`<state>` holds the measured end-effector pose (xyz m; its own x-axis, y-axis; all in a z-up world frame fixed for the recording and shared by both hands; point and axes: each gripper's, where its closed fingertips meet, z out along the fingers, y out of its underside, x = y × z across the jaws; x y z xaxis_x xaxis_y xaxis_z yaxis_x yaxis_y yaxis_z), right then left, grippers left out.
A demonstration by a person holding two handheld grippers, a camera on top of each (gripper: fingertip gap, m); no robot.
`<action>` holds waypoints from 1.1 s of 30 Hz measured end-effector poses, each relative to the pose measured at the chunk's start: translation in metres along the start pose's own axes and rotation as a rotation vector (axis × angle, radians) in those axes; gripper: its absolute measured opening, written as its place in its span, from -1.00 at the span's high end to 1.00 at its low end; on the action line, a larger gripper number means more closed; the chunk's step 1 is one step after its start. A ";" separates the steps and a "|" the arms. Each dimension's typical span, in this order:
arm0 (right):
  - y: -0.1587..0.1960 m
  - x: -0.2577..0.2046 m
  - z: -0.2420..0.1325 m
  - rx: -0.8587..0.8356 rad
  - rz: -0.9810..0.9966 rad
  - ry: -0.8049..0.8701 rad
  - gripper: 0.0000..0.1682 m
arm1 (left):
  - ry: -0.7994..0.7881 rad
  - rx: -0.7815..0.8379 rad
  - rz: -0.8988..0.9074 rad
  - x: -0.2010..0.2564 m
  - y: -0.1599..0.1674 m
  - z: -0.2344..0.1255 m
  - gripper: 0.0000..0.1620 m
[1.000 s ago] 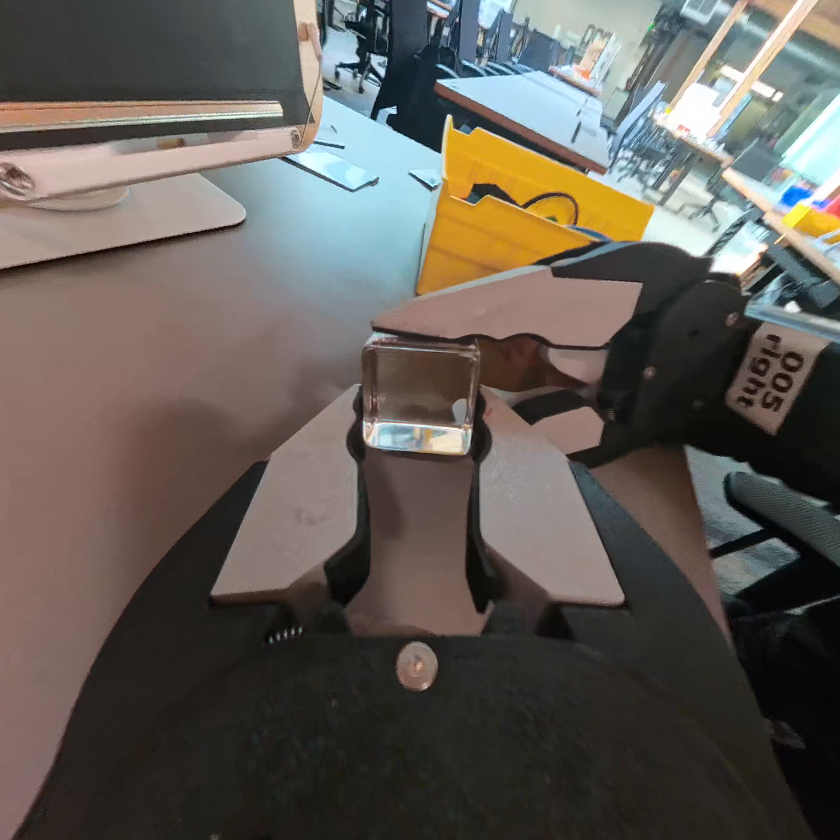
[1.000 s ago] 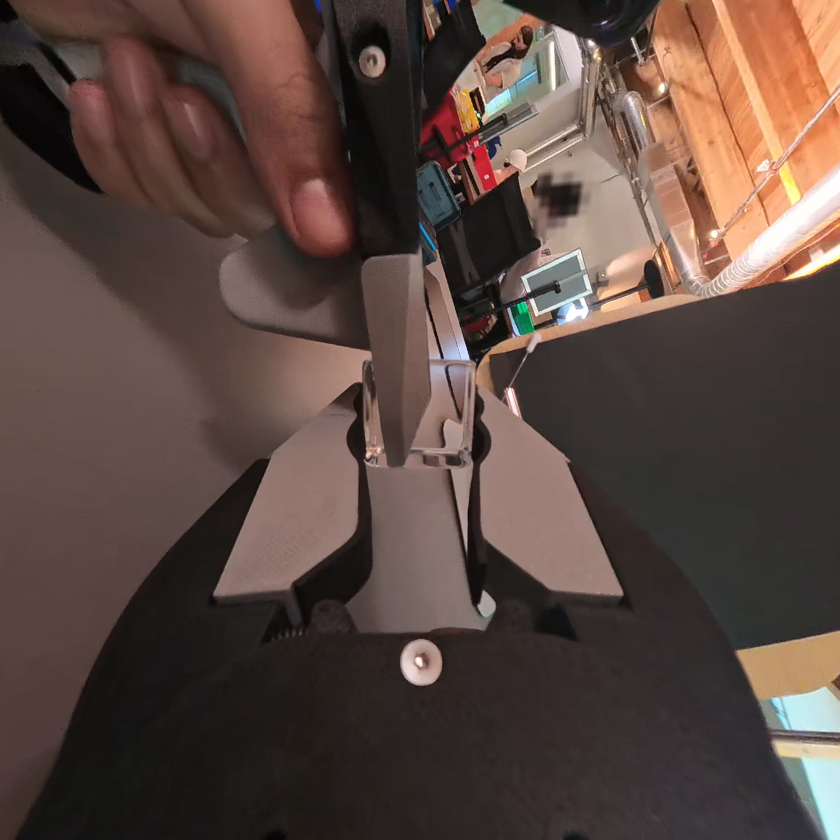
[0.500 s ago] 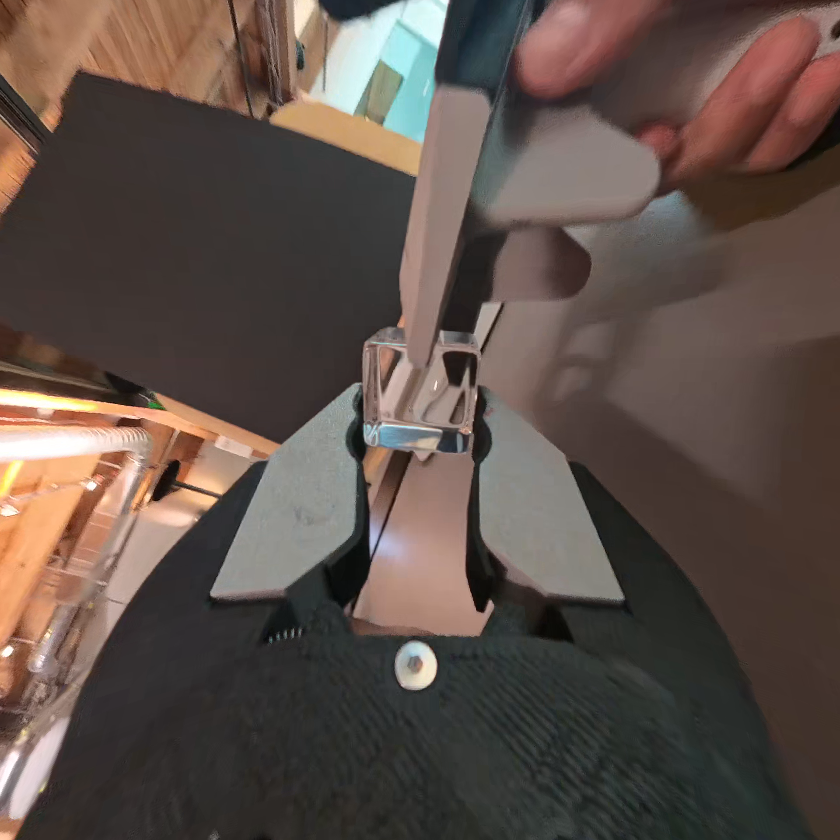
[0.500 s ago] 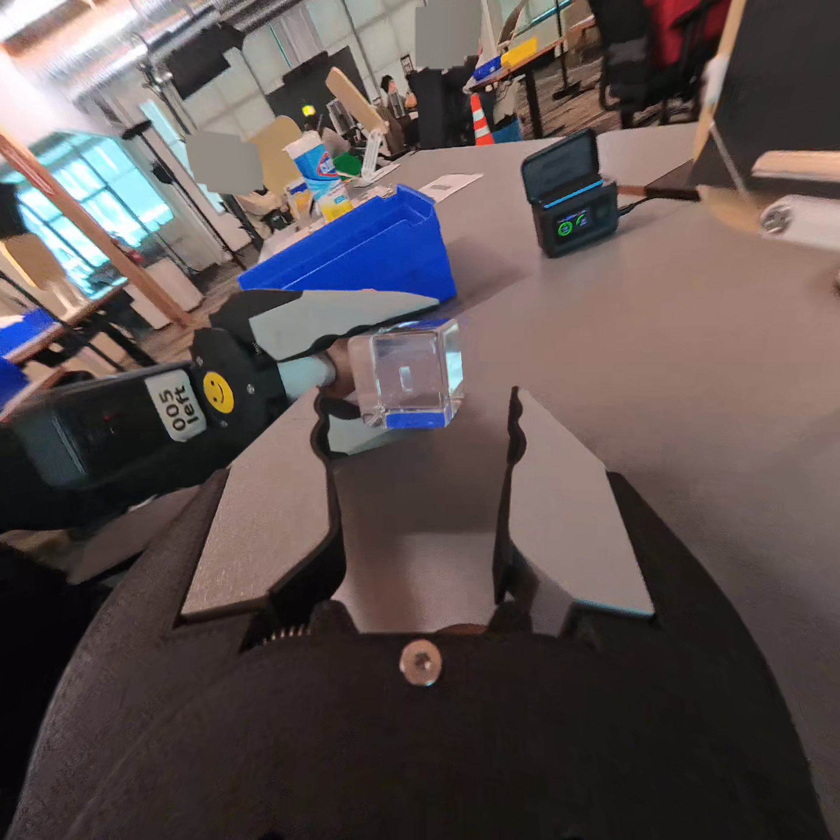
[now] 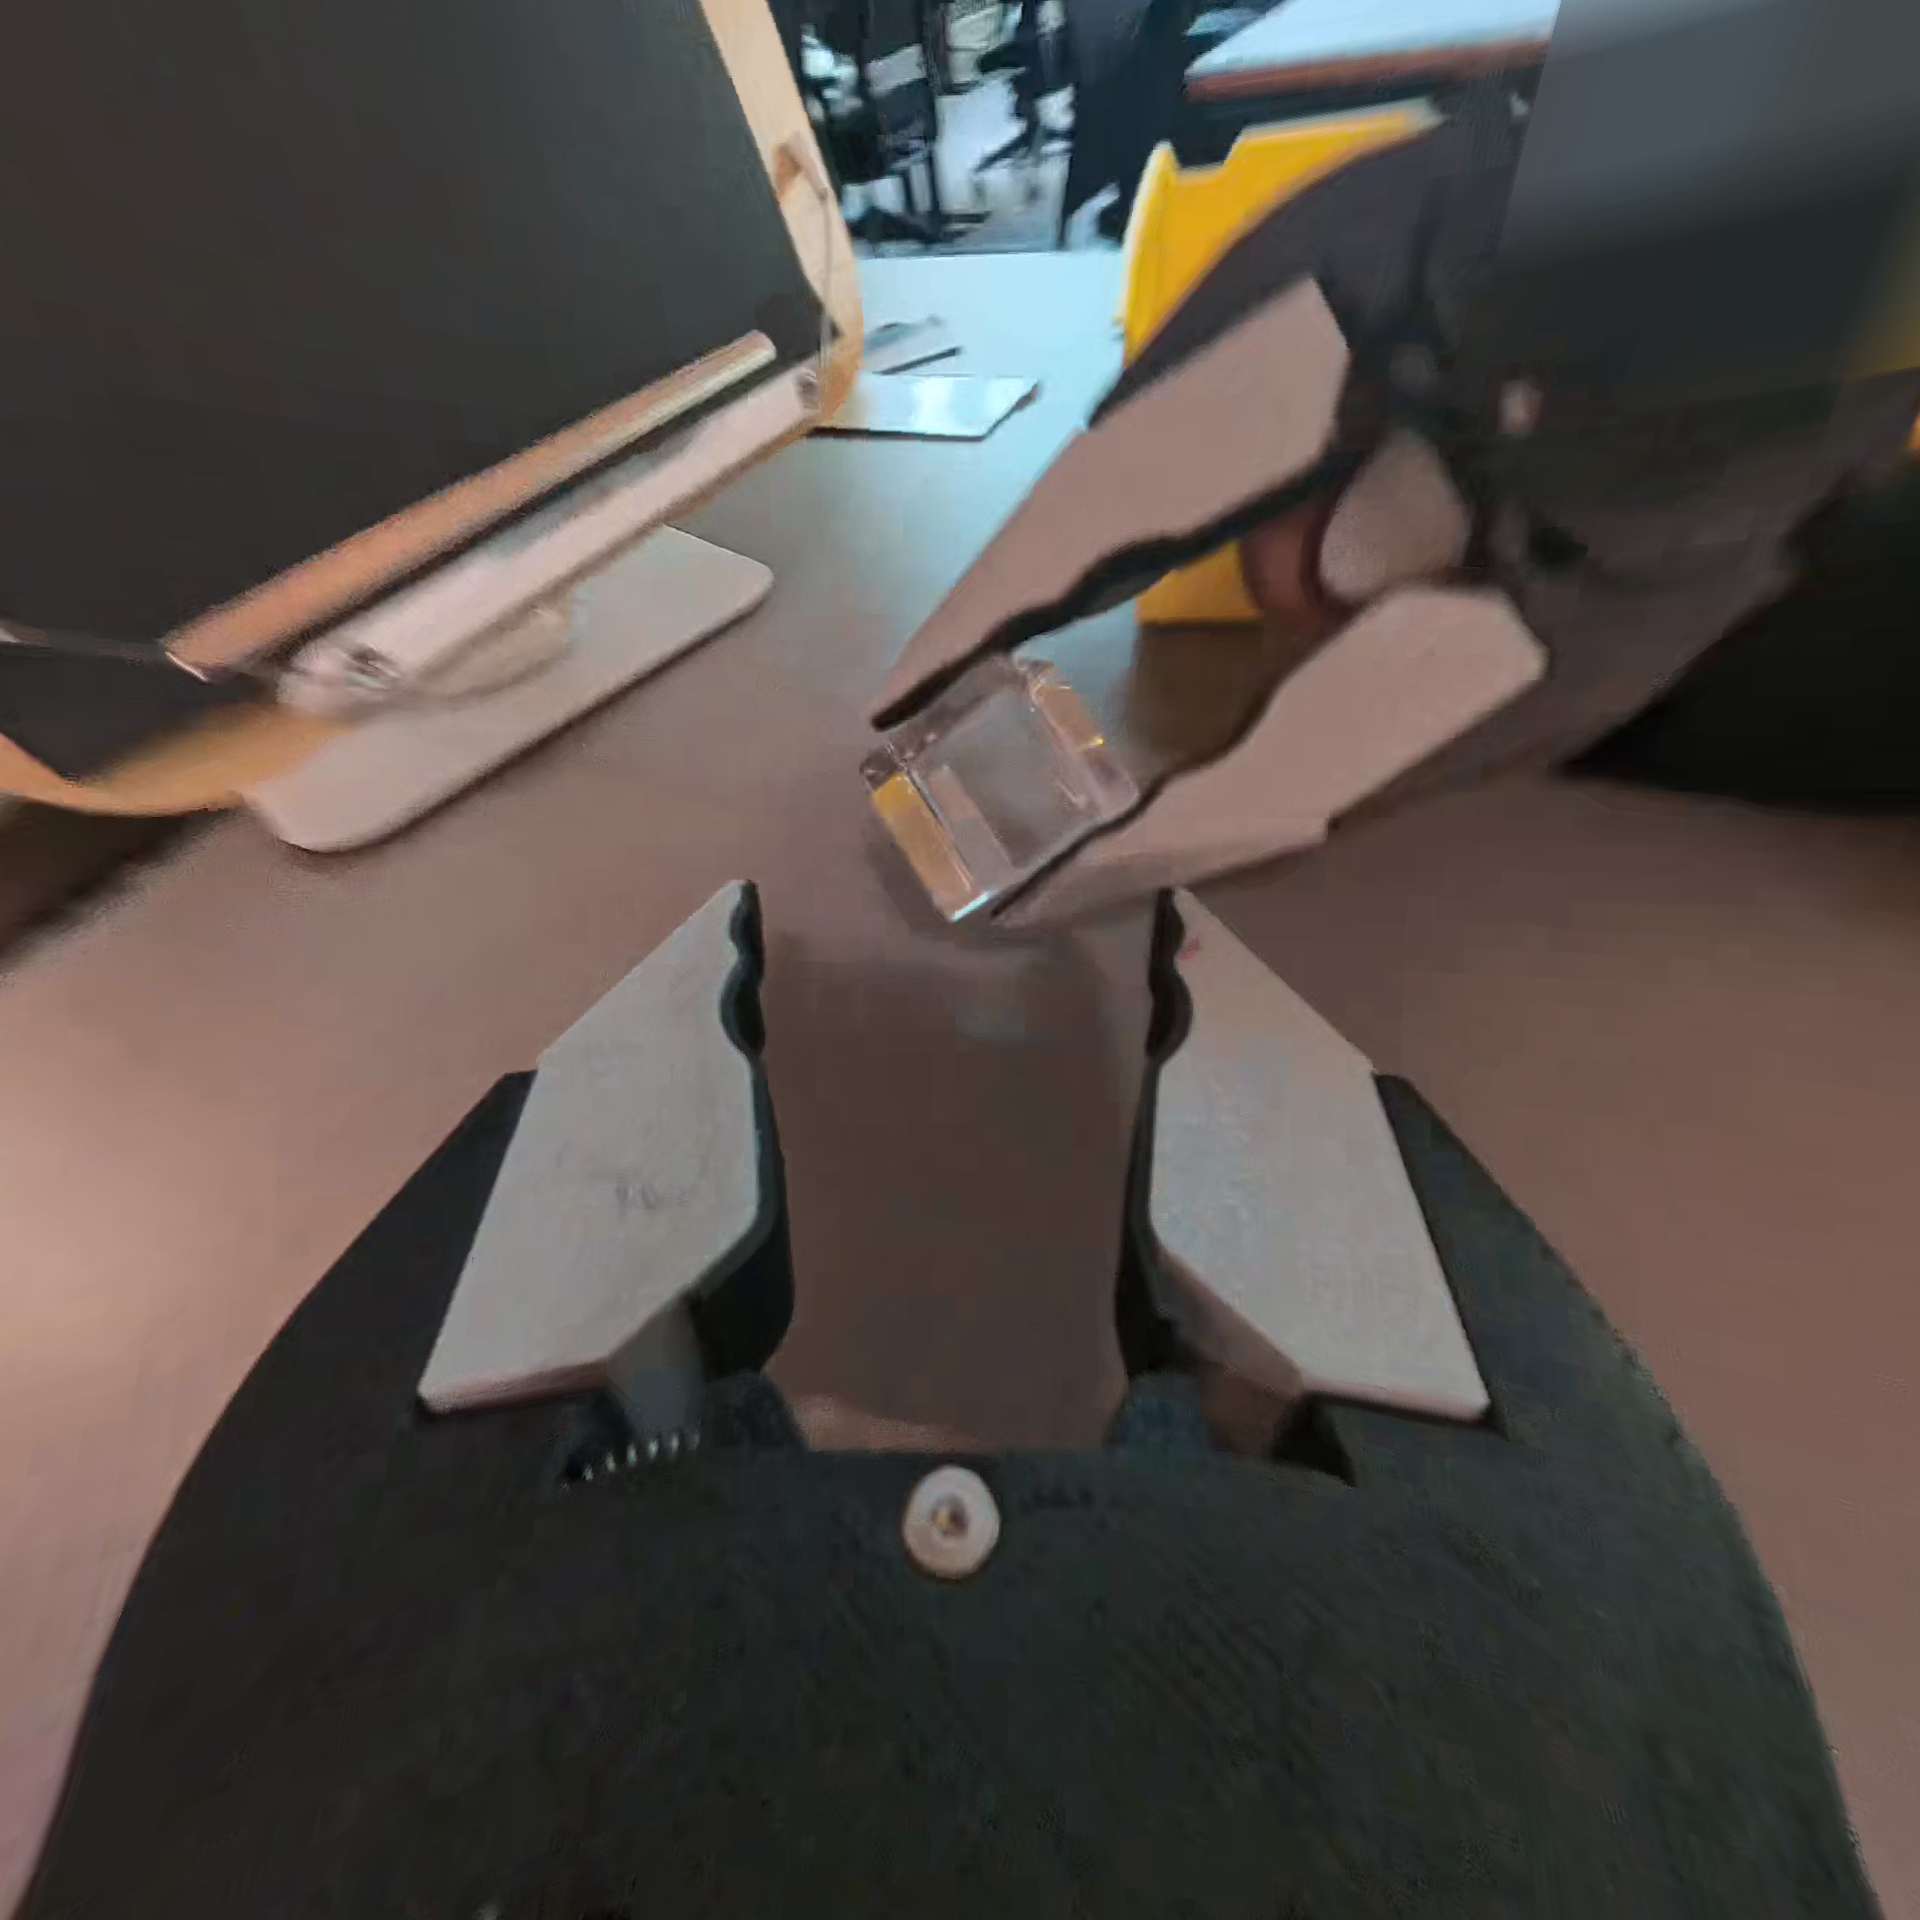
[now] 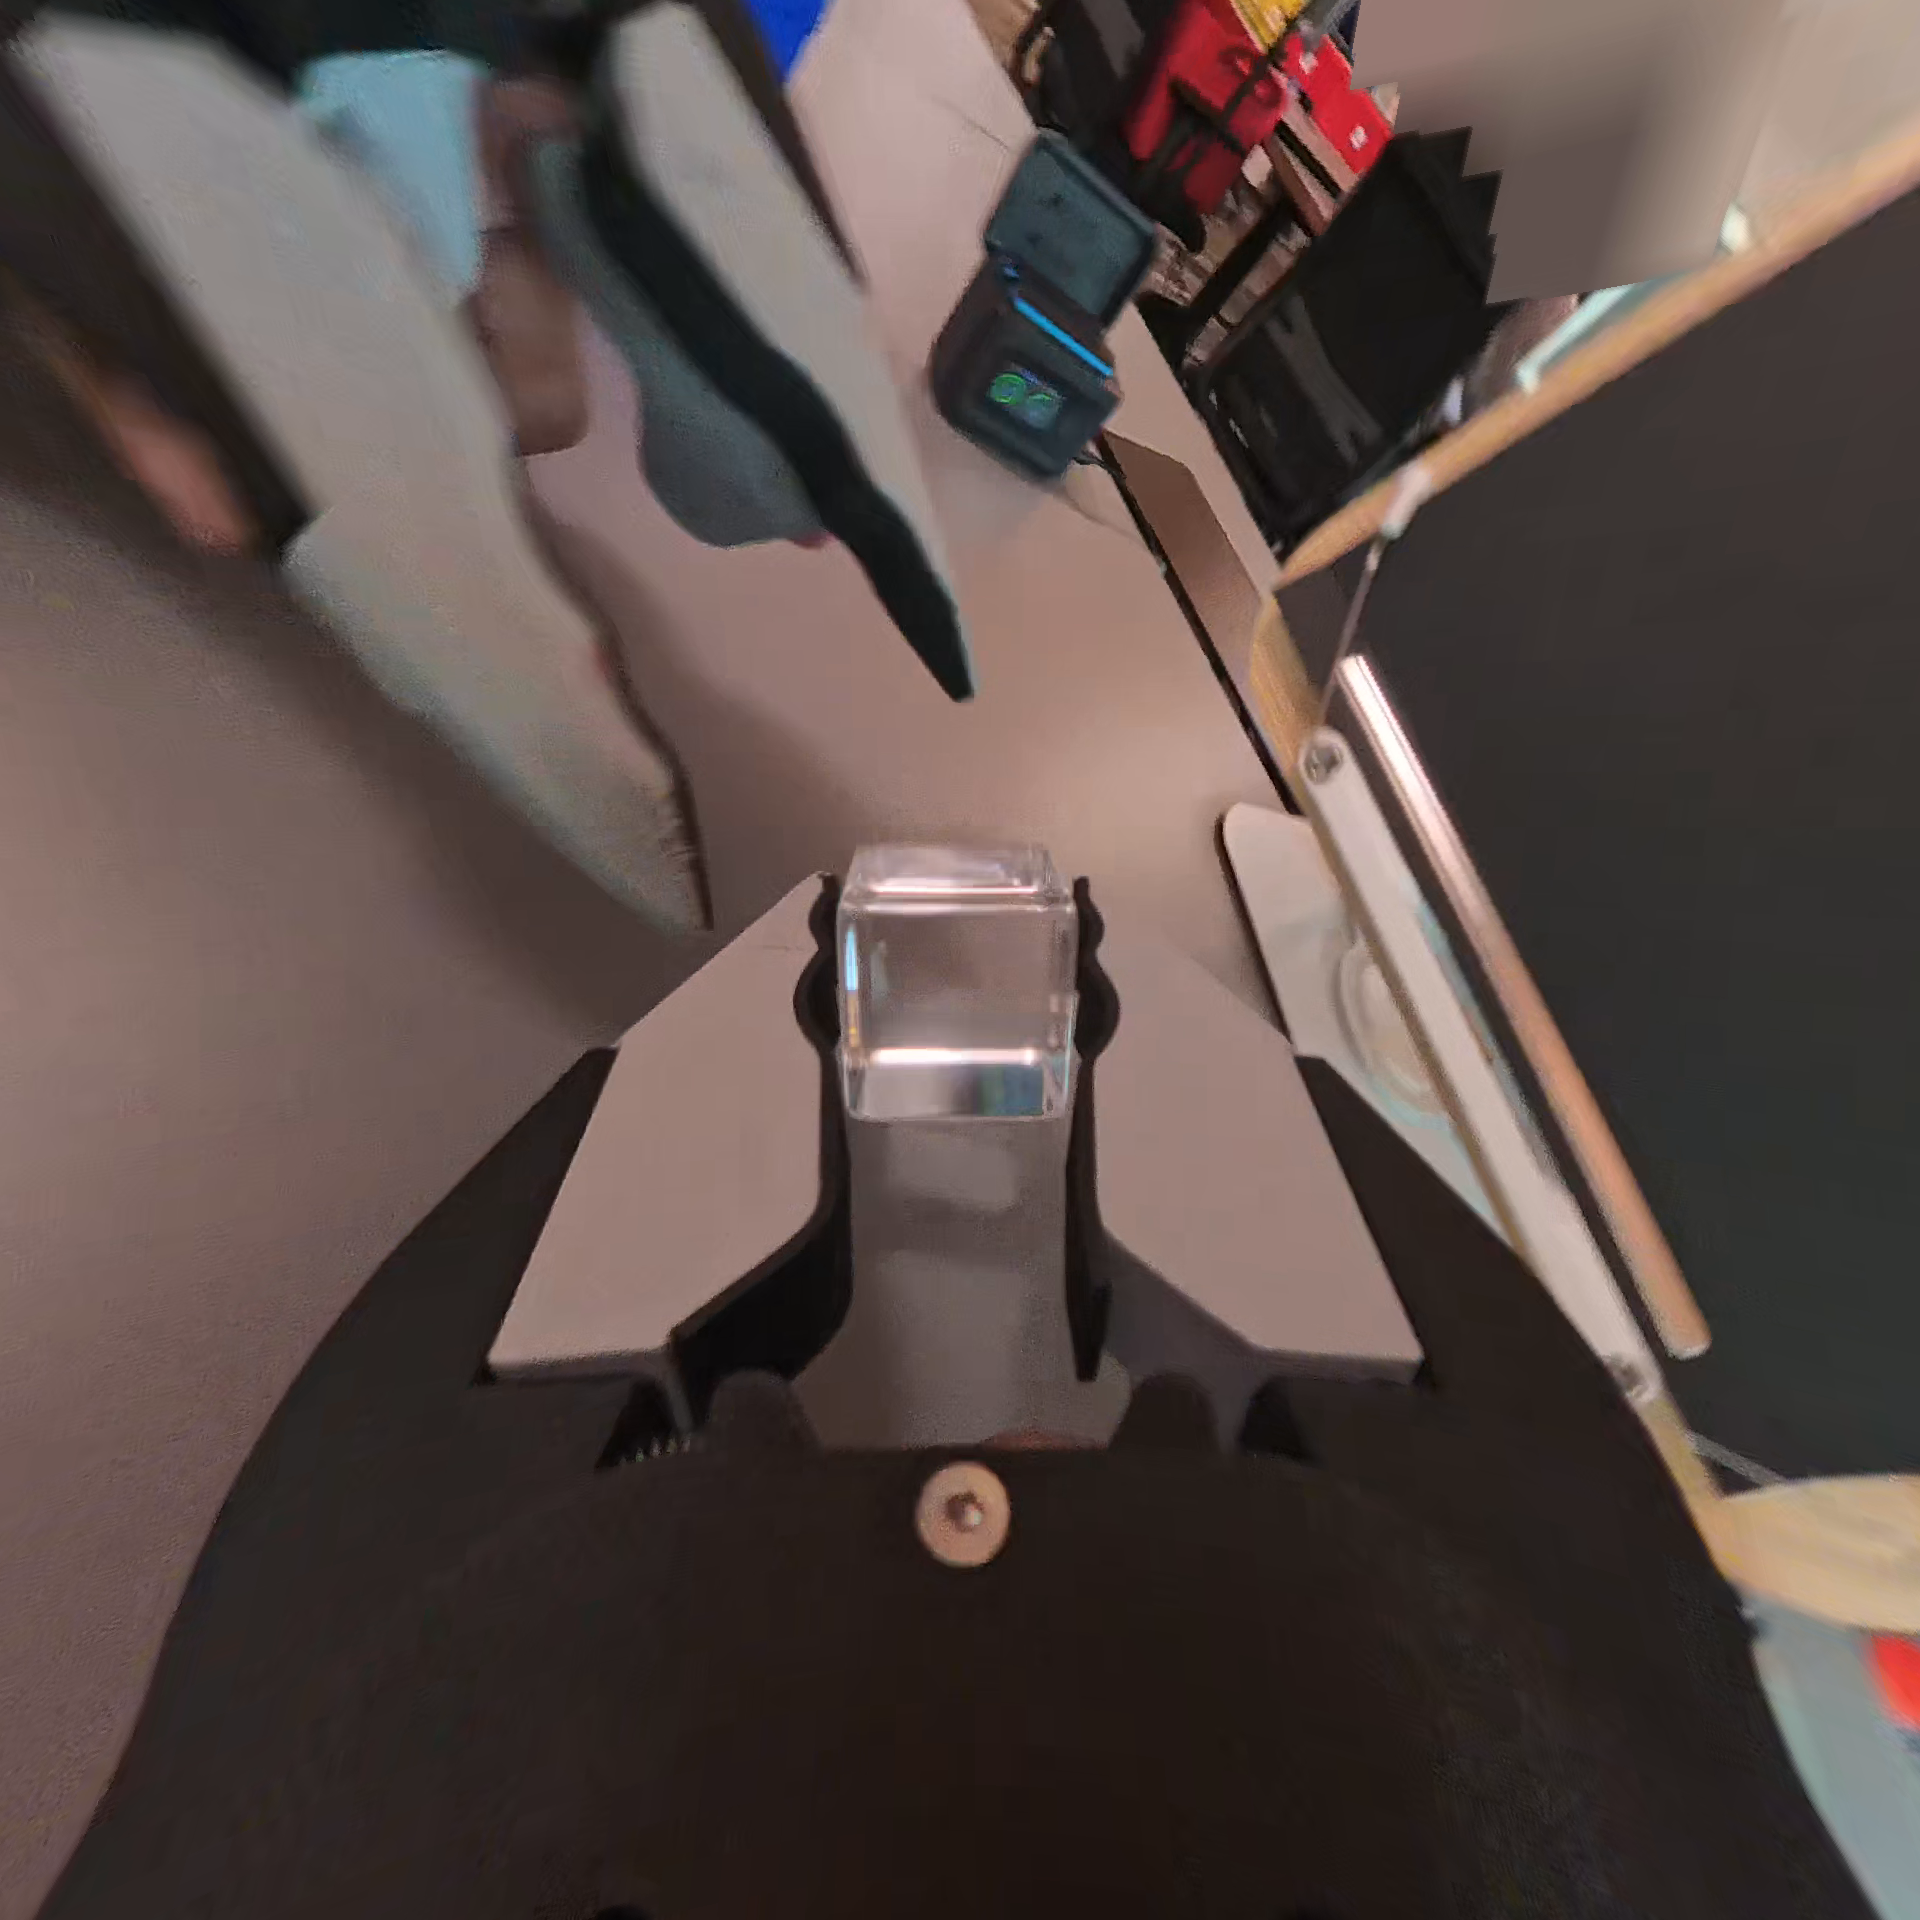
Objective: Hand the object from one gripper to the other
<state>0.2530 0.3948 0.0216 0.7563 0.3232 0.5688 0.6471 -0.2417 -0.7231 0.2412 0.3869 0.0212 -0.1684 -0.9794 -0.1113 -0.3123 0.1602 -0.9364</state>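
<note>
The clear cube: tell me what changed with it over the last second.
The clear glass-like cube changed hands. Half a second ago the left gripper clamped it while the right gripper stood open beside it; now the right is shut on it and the left is open, drawn back. The grey table and yellow bin are unchanged.

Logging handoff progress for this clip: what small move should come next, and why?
Probably draw the open left gripper back, clear. The clear cube already sits clamped in the right gripper, and nothing lies between the left one's fingers.

No readable text anywhere; small black device (image 6: 1042, 343) shows green glyphs (too blurred).
</note>
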 end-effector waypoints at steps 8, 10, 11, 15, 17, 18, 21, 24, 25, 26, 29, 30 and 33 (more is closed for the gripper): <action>-0.017 -0.011 -0.007 0.031 -0.180 0.039 0.51 | 0.316 0.046 -0.455 0.015 -0.008 -0.010 0.01; -0.016 -0.009 -0.009 0.025 -0.215 0.055 0.51 | 0.402 0.080 -0.560 0.019 -0.018 -0.016 -0.01; -0.015 -0.010 -0.009 0.016 -0.238 0.056 0.51 | 0.413 0.082 -0.586 0.018 -0.019 -0.017 0.00; -0.019 -0.018 -0.007 -0.024 -0.362 0.103 0.50 | 0.305 0.012 -0.492 0.019 -0.009 -0.003 -0.05; -0.024 -0.022 -0.004 -0.041 -0.412 0.132 0.50 | 0.247 -0.033 -0.413 0.023 -0.004 0.004 0.19; -0.026 -0.026 -0.003 -0.038 -0.432 0.128 0.50 | 0.228 -0.031 -0.363 0.023 -0.004 0.005 0.31; -0.030 -0.028 -0.004 -0.015 -0.447 0.144 0.50 | 0.220 -0.022 -0.306 0.022 -0.007 0.003 0.44; -0.032 -0.026 -0.011 0.052 -0.197 0.029 0.48 | 0.189 0.043 -0.226 0.011 -0.013 -0.004 0.46; -0.034 -0.022 -0.017 0.089 -0.068 -0.037 0.43 | 0.194 0.089 -0.186 0.009 -0.017 -0.009 0.46; -0.036 -0.017 -0.023 0.127 0.068 -0.107 0.37 | 0.194 0.160 -0.106 0.009 -0.024 -0.015 0.46; -0.042 -0.012 -0.039 0.230 0.502 -0.404 0.24 | 0.123 0.305 0.349 0.023 -0.033 -0.032 0.45; -0.048 -0.011 -0.046 0.287 0.645 -0.529 0.22 | 0.065 0.288 0.468 0.023 -0.030 -0.032 0.45; -0.063 0.001 -0.069 0.455 1.023 -0.855 0.22 | 0.001 0.336 0.671 0.037 -0.036 -0.035 0.45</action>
<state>0.2196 0.3469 0.0954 0.4691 0.6752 -0.5693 -0.3572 -0.4445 -0.8215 0.2140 0.3488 0.0628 -0.2231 -0.6845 -0.6940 0.1600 0.6766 -0.7187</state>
